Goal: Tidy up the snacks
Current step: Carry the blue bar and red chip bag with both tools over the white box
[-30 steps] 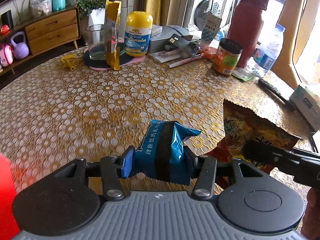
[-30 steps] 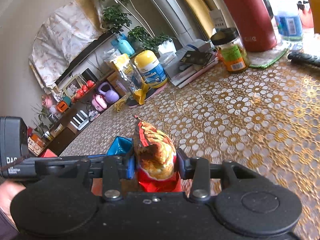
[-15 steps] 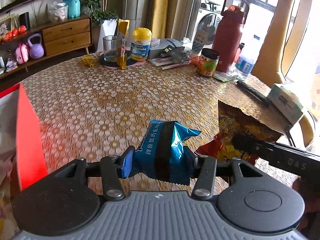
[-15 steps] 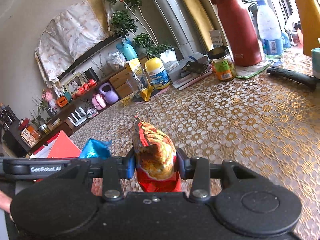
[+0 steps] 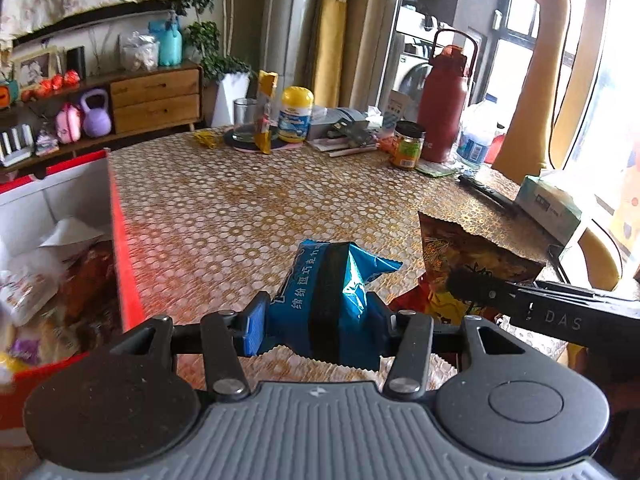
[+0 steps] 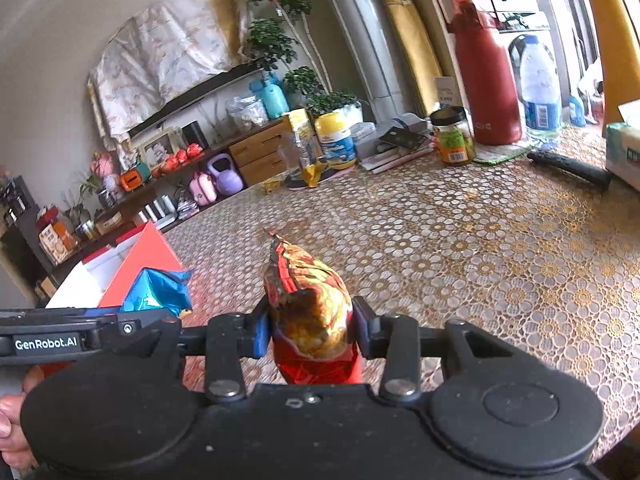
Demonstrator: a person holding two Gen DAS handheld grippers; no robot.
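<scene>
My left gripper [image 5: 320,318] is shut on a blue snack packet [image 5: 332,292], held above the patterned table [image 5: 260,208]. The right gripper [image 6: 310,330] is shut on a red and yellow snack bag [image 6: 308,304], which also shows at the right of the left wrist view as the red and yellow snack bag [image 5: 460,252]. A red box [image 5: 120,240] with white inner walls stands open at the table's left, holding several snack packs. In the right wrist view the blue snack packet [image 6: 158,288] hangs just in front of the red box [image 6: 140,264].
At the far side of the table stand a yellow-lidded vitamin jar [image 5: 296,114], a glass [image 5: 244,120], a small jar [image 5: 408,144], a red flask [image 5: 446,104], a water bottle [image 5: 476,136], papers, a black remote [image 5: 484,192] and a tissue box [image 5: 548,208]. A wooden sideboard [image 5: 156,98] lies beyond.
Both grippers have drawn back and to the left with their packets still held. The red box has come into view at the left, and more of the room shows.
</scene>
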